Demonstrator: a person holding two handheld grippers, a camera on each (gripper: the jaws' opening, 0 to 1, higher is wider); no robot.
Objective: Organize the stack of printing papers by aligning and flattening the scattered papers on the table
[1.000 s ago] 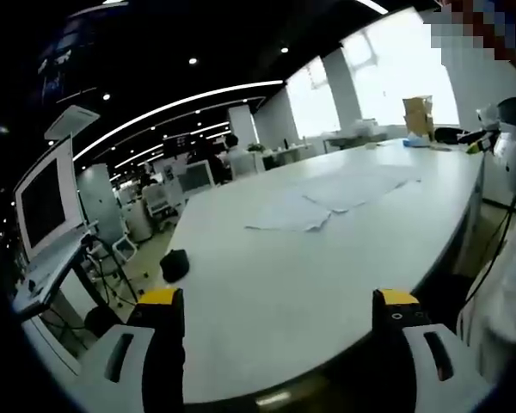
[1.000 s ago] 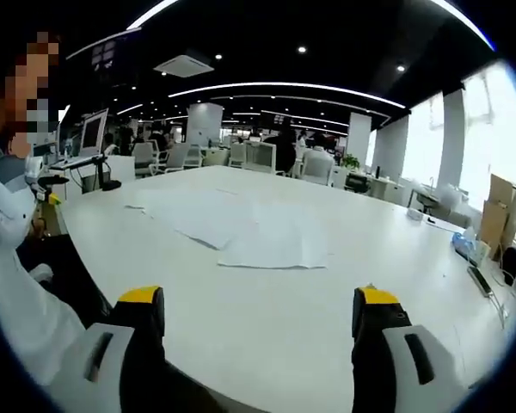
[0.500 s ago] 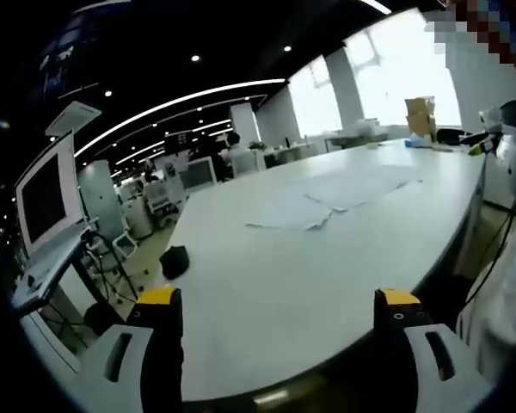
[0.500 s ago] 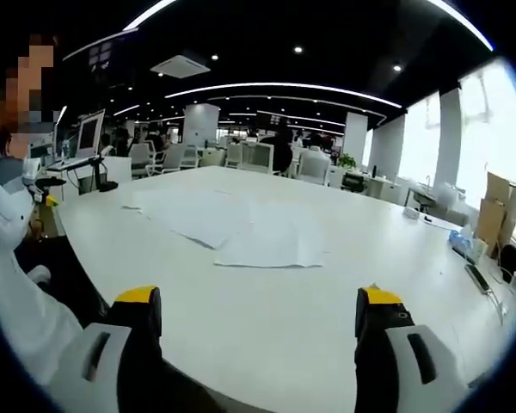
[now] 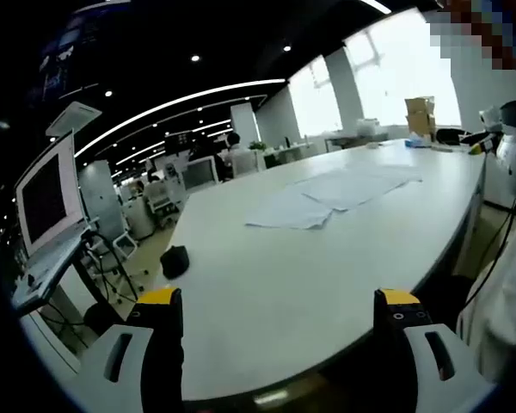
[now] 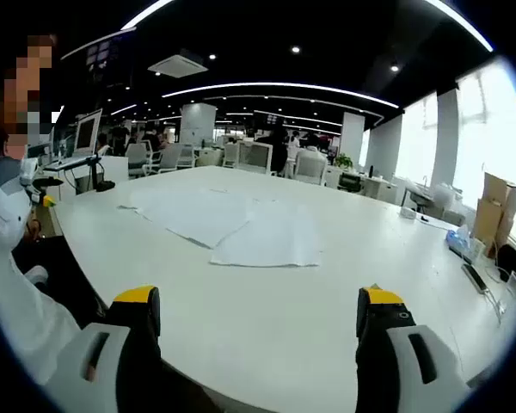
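Papers (image 5: pixel 331 194) lie loose on the white counter (image 5: pixel 267 284), spread in an overlapping sprawl rather than a squared stack; several sheets fan out at different angles, which is why the job calls for gathering and flattening. In the left gripper view they sit toward one o'clock, well apart from the left gripper (image 5: pixel 275 301), whose jaws stand wide open with bare counter between the yellow tips. In the right gripper view the papers (image 6: pixel 232 225) lie at about eleven to twelve o'clock, again well ahead of the right gripper (image 6: pixel 254 301), its jaws likewise spread and holding nothing.

Both grippers hover near the counter's near edge, one to each side of the person, whose white sleeve (image 6: pixel 13 292) shows at nine o'clock in the right gripper view. That stance reads as a setup for coming at the sheets from two sides, so the edges can be pushed together. No alignment looks done yet. A small dark object (image 5: pixel 174 261) rests at the counter's edge at about nine o'clock in the left gripper view, clear of the sheets. Thin paper will likely slide and buckle if pushed from one side alone.
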